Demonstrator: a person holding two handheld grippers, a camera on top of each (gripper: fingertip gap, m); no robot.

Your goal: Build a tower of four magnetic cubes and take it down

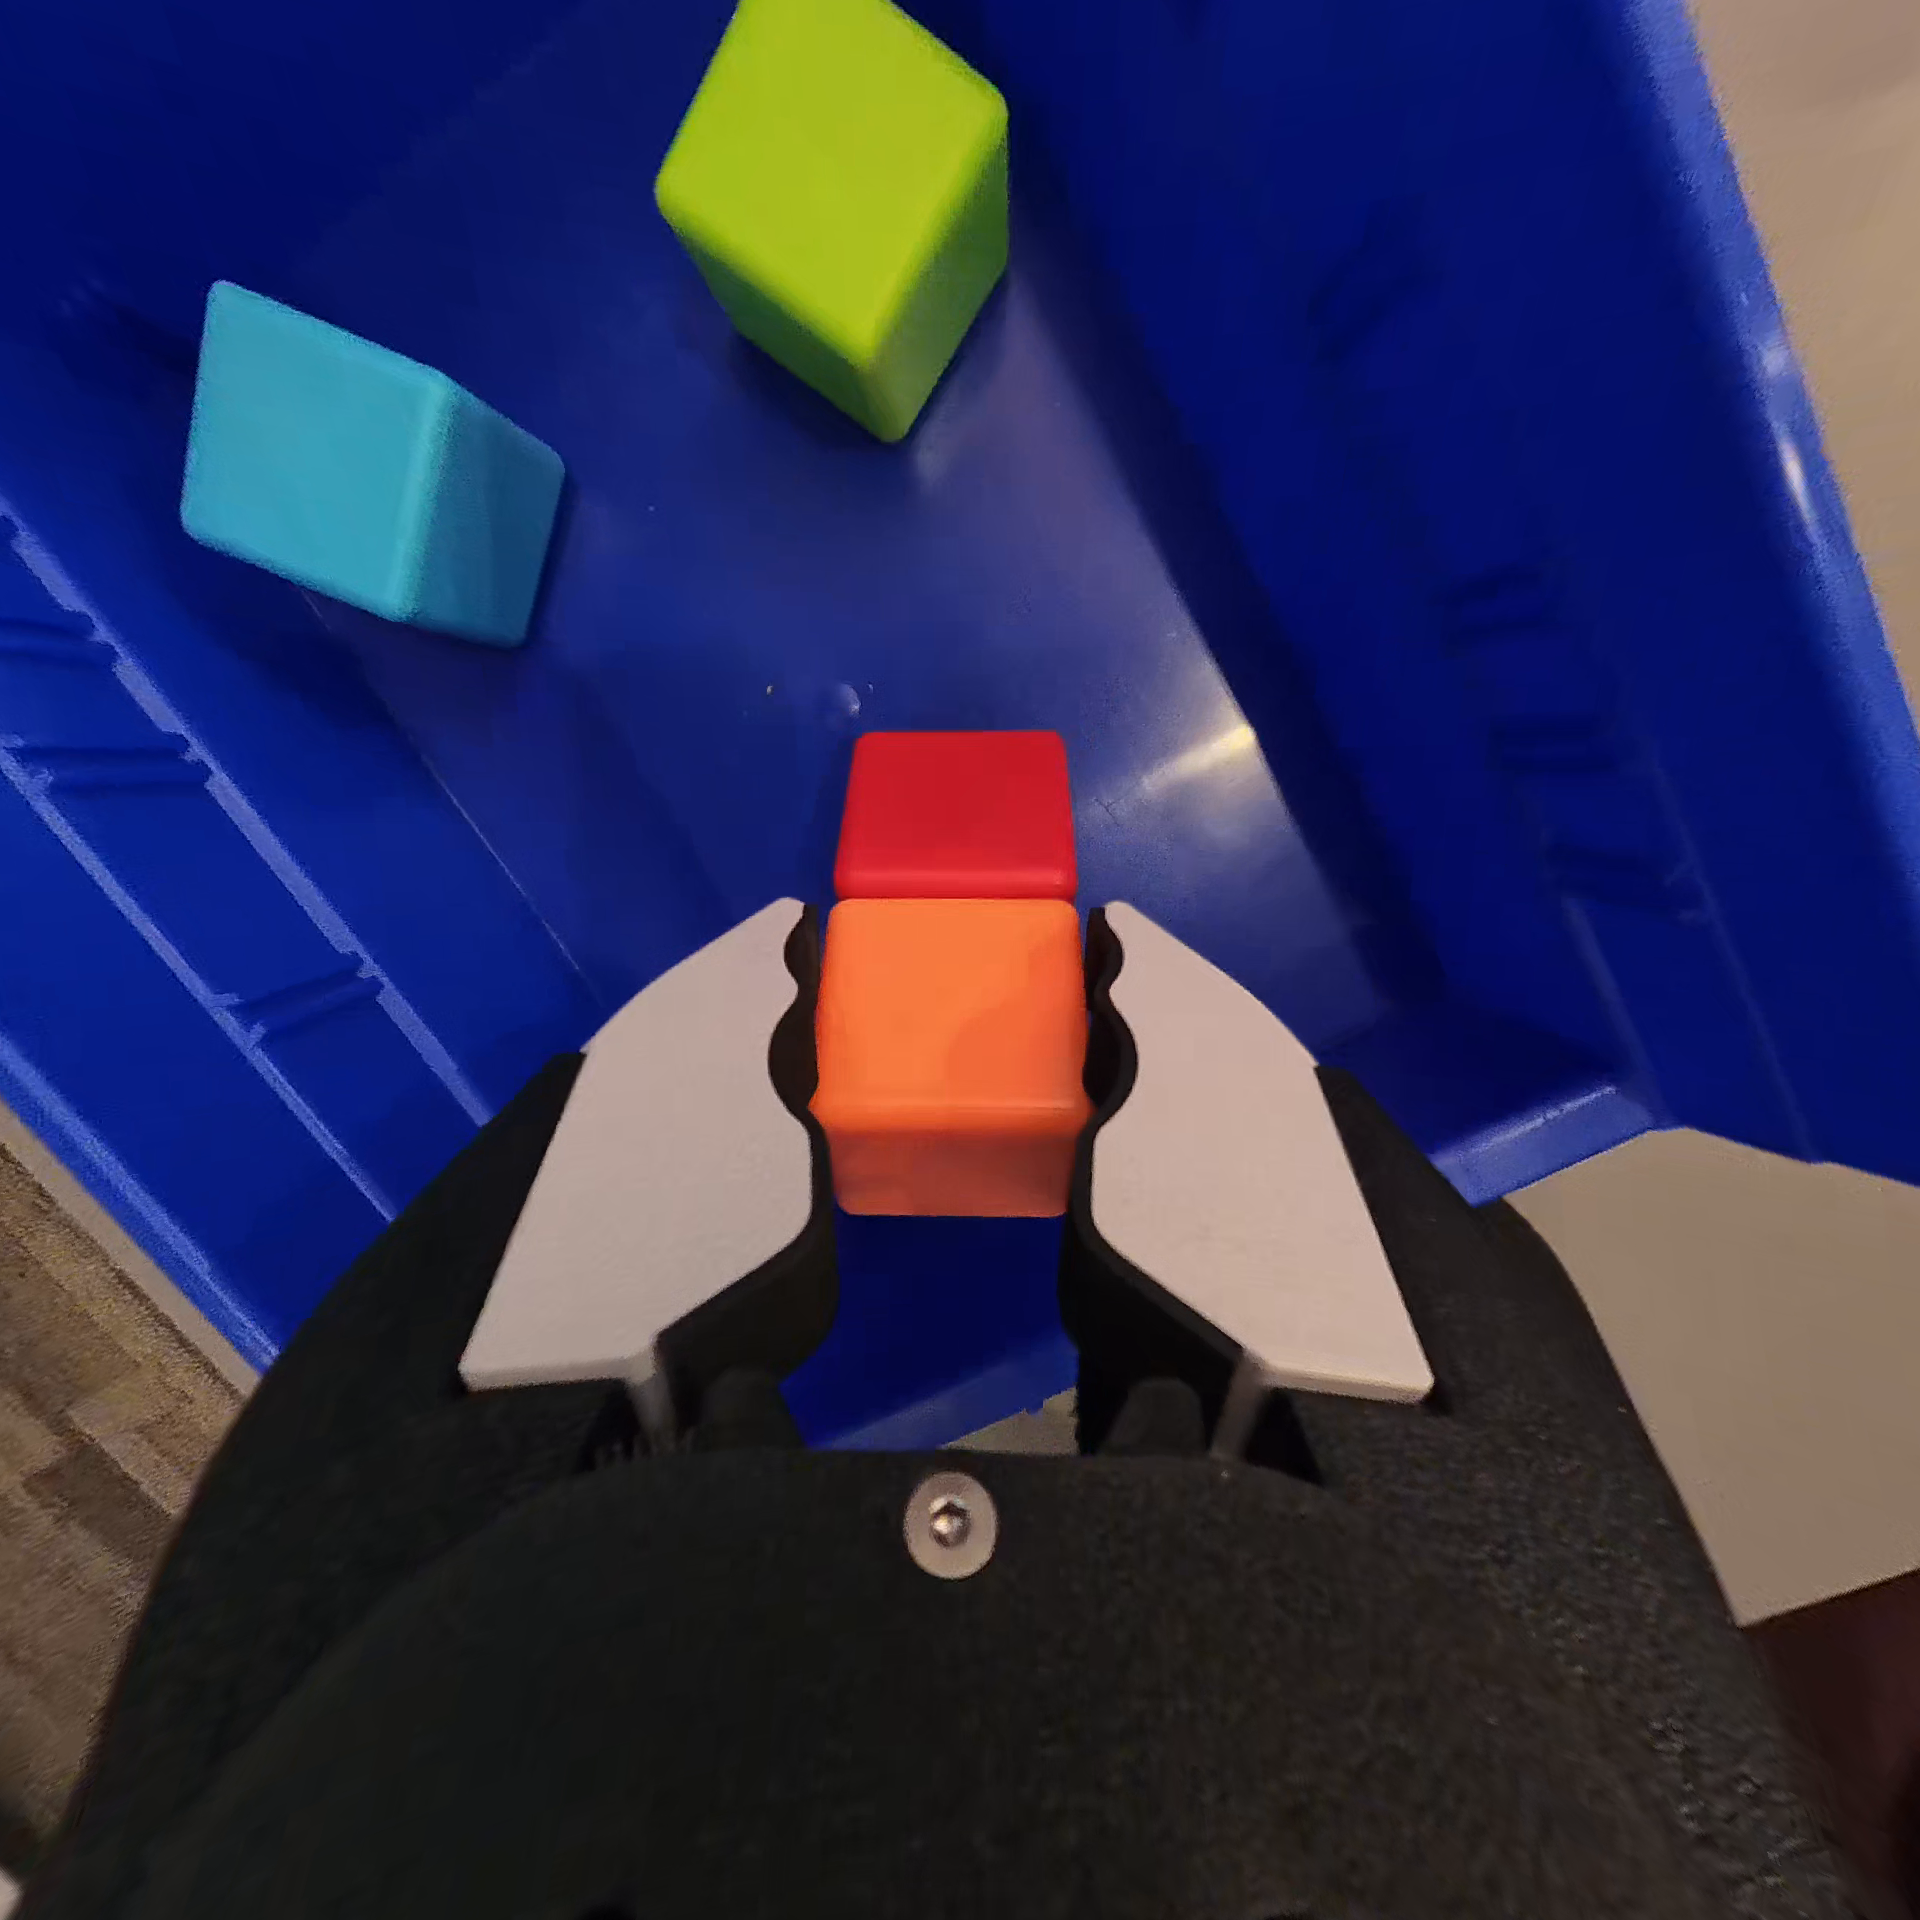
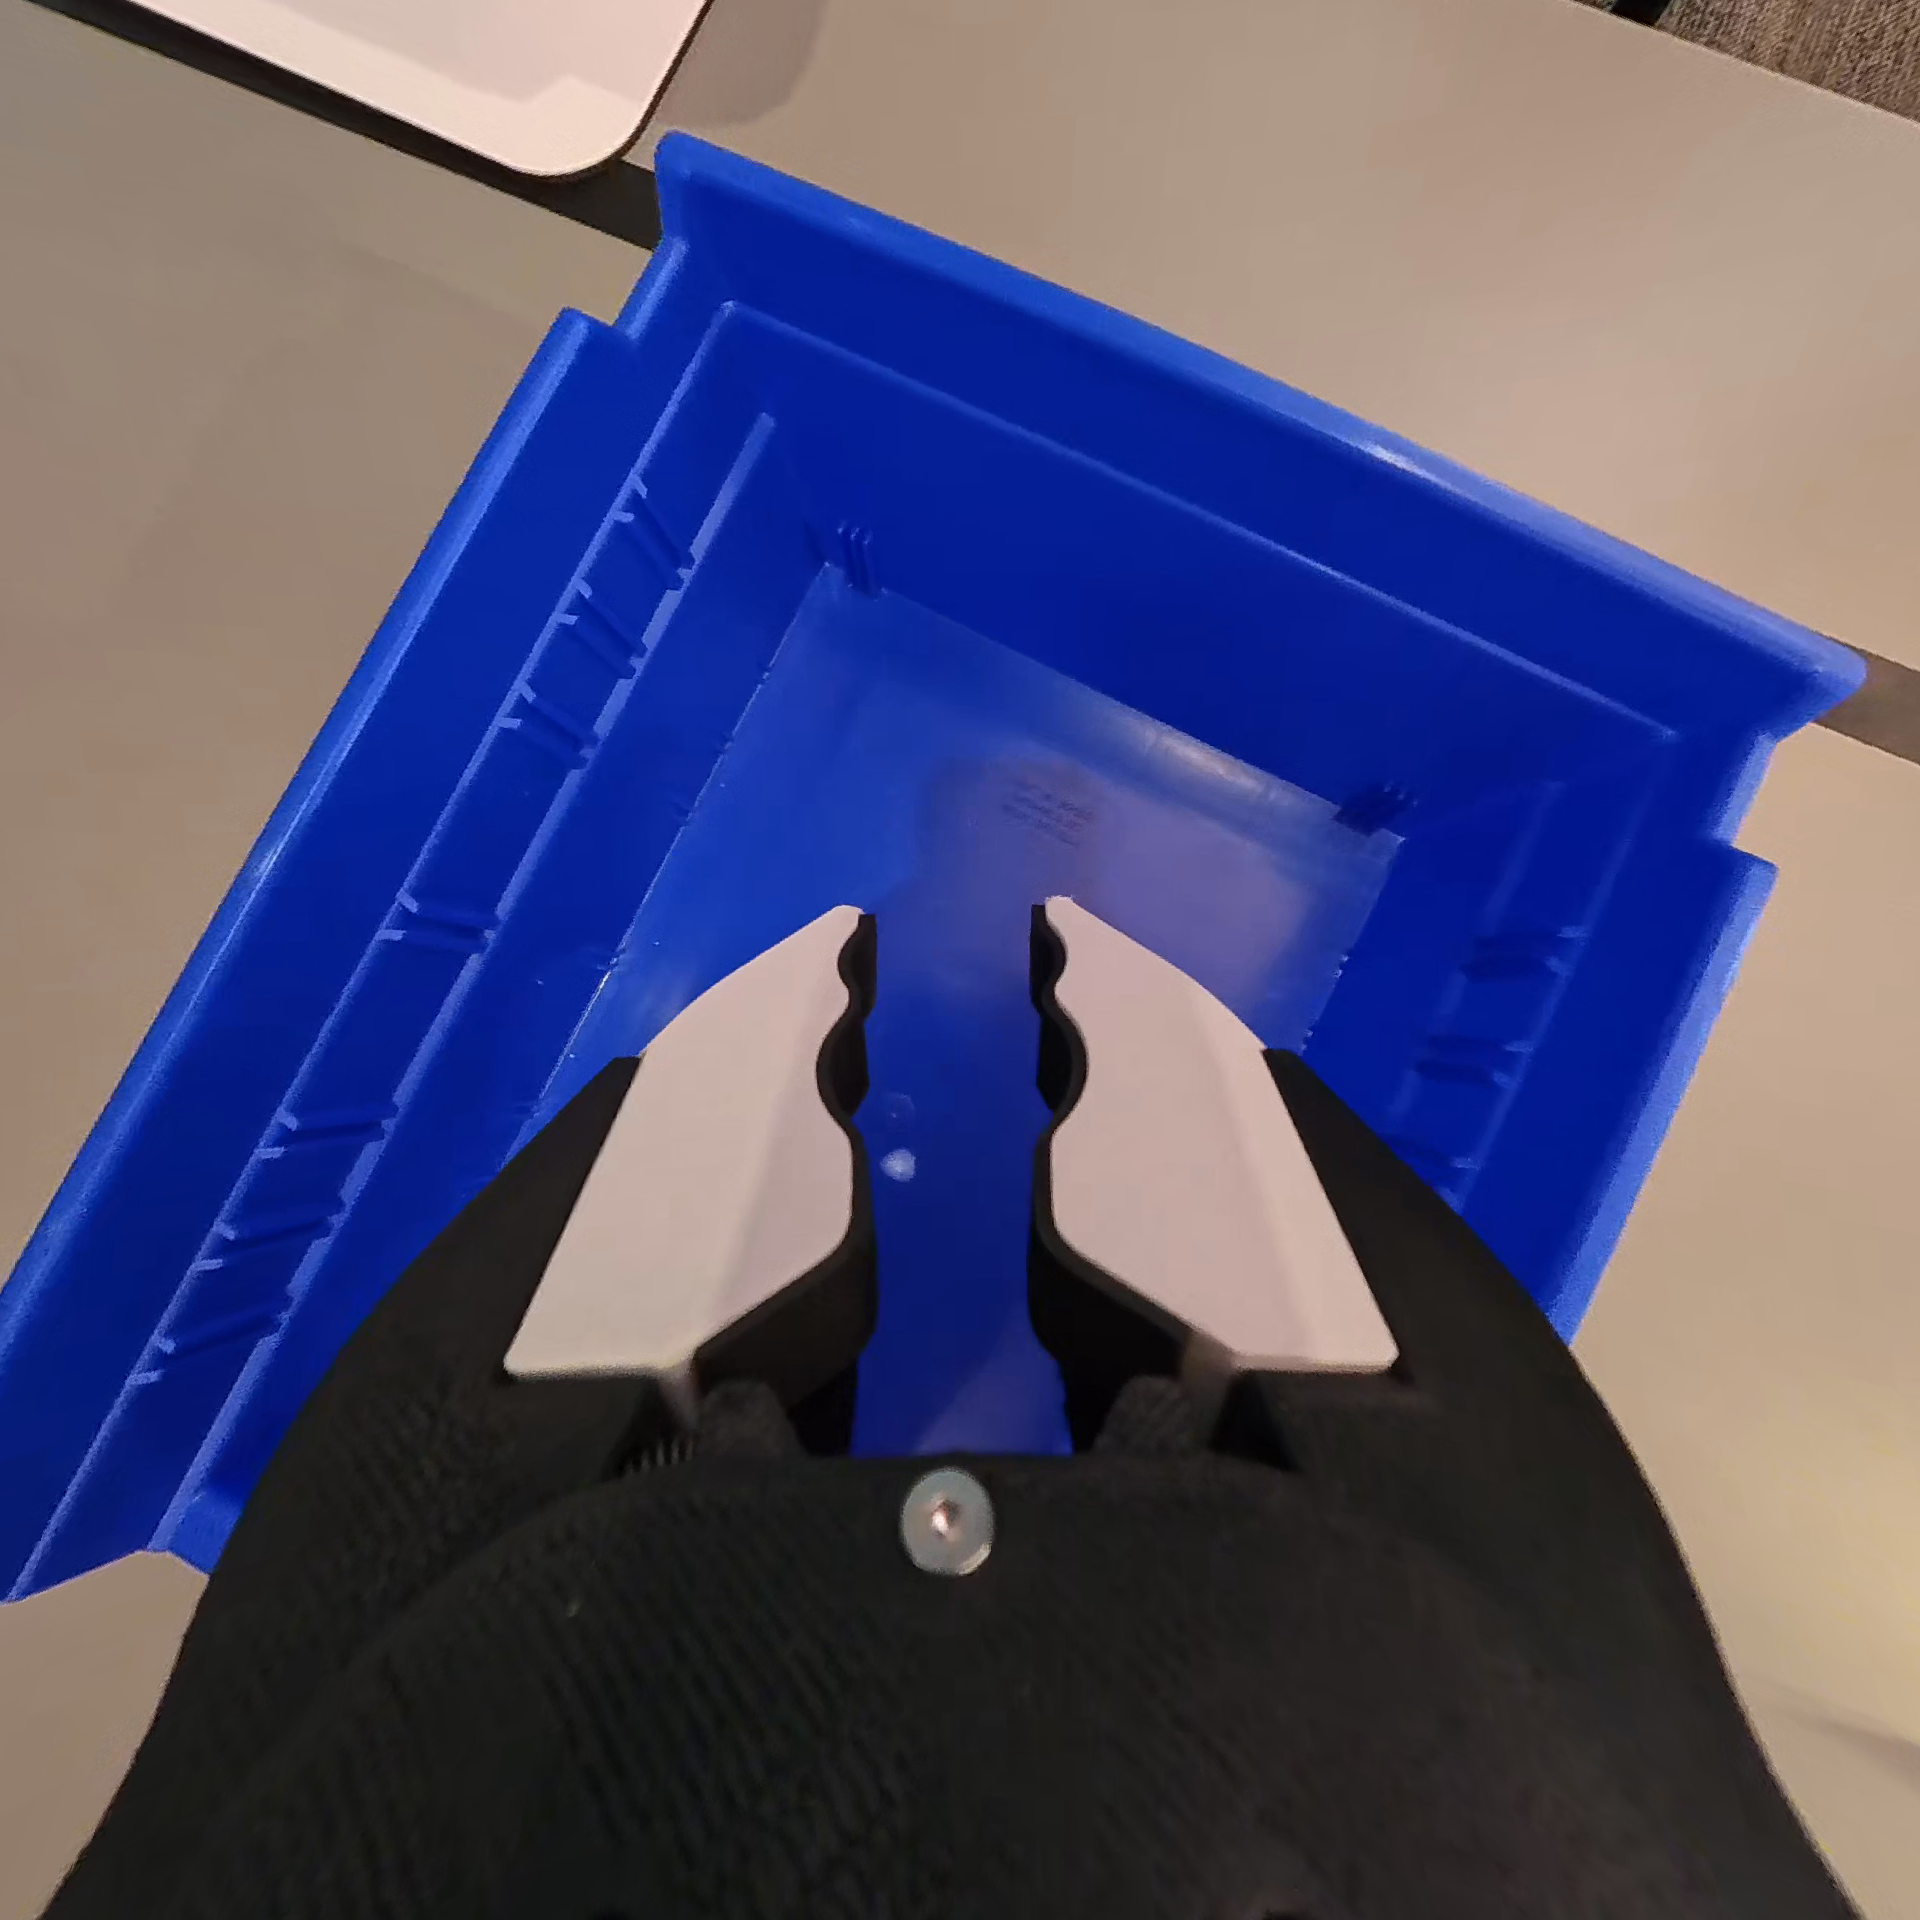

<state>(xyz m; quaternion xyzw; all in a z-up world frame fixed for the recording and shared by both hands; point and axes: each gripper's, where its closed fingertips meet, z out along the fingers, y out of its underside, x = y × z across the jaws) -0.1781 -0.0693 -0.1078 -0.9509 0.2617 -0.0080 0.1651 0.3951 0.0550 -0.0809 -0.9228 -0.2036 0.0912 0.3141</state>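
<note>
In the left wrist view my left gripper (image 1: 951, 914) is shut on an orange cube (image 1: 948, 1039). A red cube (image 1: 956, 816) sits flush against the orange cube's far face, the two joined in a line. Both are above the floor of a blue bin (image 1: 1351, 520). A teal cube (image 1: 364, 468) lies on the bin floor at the left and a lime green cube (image 1: 842, 208) at the top. In the right wrist view my right gripper (image 2: 951, 914) is open and empty, held over a blue bin (image 2: 1039, 499) with no cubes showing in it.
The bin walls (image 1: 208, 831) rise on the left and right of the cubes. The bins stand on a grey table (image 2: 208, 468). A white tray (image 2: 468, 73) lies at the table's far left. Carpet (image 1: 73, 1403) shows at the lower left.
</note>
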